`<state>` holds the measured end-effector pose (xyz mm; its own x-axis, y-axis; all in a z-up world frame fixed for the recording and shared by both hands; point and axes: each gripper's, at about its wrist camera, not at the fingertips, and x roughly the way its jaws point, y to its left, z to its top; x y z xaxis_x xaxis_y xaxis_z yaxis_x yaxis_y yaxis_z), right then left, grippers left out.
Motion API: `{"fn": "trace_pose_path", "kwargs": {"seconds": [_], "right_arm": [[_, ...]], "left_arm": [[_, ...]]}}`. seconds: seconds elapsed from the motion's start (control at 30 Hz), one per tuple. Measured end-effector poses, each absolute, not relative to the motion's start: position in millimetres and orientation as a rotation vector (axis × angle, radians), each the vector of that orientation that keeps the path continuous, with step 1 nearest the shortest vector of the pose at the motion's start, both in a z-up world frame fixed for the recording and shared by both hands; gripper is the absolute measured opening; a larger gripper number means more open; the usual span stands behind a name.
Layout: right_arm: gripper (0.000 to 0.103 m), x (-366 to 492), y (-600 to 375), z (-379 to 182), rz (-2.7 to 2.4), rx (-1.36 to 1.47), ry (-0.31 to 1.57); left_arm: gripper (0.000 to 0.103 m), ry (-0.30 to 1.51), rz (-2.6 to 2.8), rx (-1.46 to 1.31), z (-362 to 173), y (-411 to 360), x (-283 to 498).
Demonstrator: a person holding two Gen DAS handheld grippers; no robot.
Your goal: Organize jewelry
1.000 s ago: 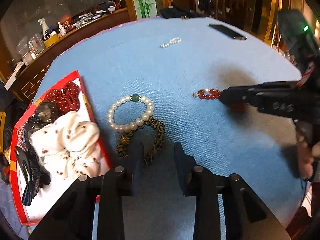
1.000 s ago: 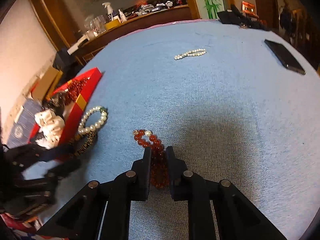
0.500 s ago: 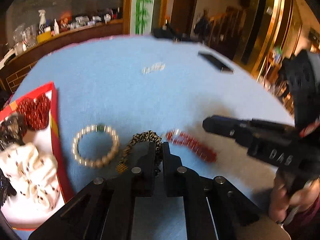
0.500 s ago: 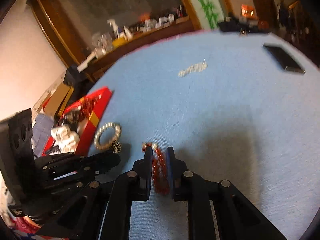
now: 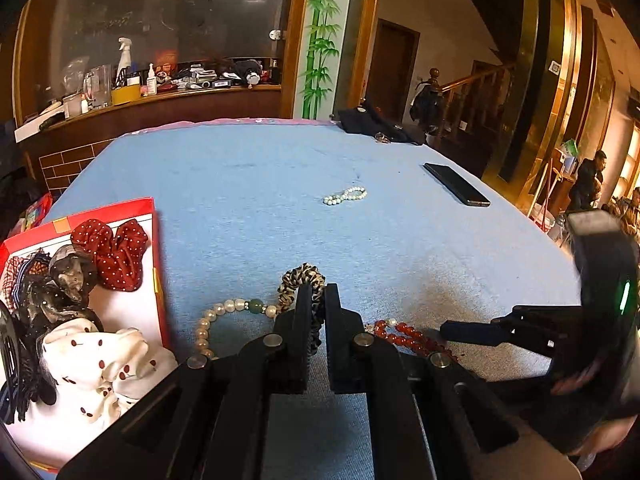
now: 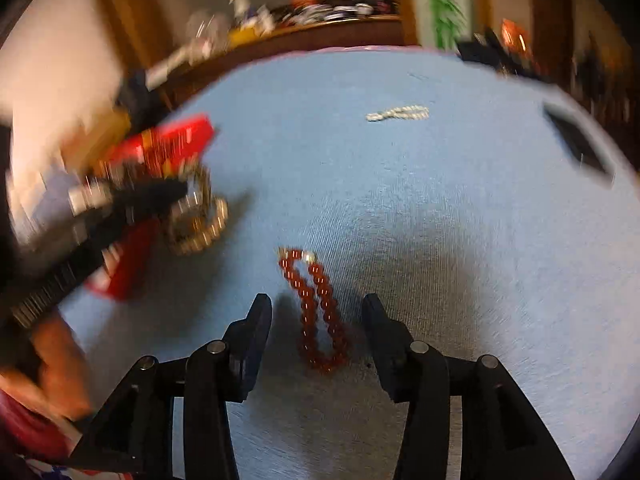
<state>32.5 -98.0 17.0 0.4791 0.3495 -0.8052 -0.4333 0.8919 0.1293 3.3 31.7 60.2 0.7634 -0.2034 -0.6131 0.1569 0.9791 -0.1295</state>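
Observation:
My left gripper (image 5: 316,300) is shut on a leopard-print hair tie (image 5: 300,276), whose loop stands up past the fingertips. A pearl bracelet with a green bead (image 5: 224,310) lies just left of it on the blue cloth. To its right lies a red bead bracelet (image 5: 408,338), with my right gripper (image 5: 448,327) coming in from the right edge. In the right wrist view the jaws of my right gripper (image 6: 317,302) are opening. The red bead bracelet (image 6: 322,280) lies flat between them, untouched. My left gripper (image 6: 160,196) shows there as a blur at the left.
A red box (image 5: 104,210) at the left holds scrunchies and hair clips. A small pearl bracelet (image 5: 345,195) and a black phone (image 5: 456,189) lie farther out on the cloth. A dark bag (image 5: 376,122) sits at the far edge. A person's hand shows at the lower right.
My left gripper closed on the leopard-print hair tie and tipped upward. My right gripper dragged the red bead bracelet toward the other jewelry, then opened and let it go.

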Motion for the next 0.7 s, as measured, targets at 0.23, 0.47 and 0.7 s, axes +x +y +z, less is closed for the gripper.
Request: {"fn": "trace_pose_path", "kwargs": {"seconds": [0.23,0.47,0.7], "right_arm": [[0.013,40,-76,19,0.246,-0.384,0.921],[0.0,57,-123,49,0.284,-0.02,0.841],[0.001,60,-113,38,0.434,0.0,0.93]], "left_arm": [[0.005,0.659,-0.187,-0.079,64,38,-1],[0.005,0.674,-0.183,-0.066,61,36,2],[0.005,0.666,-0.157,-0.084,62,43,3]]}}
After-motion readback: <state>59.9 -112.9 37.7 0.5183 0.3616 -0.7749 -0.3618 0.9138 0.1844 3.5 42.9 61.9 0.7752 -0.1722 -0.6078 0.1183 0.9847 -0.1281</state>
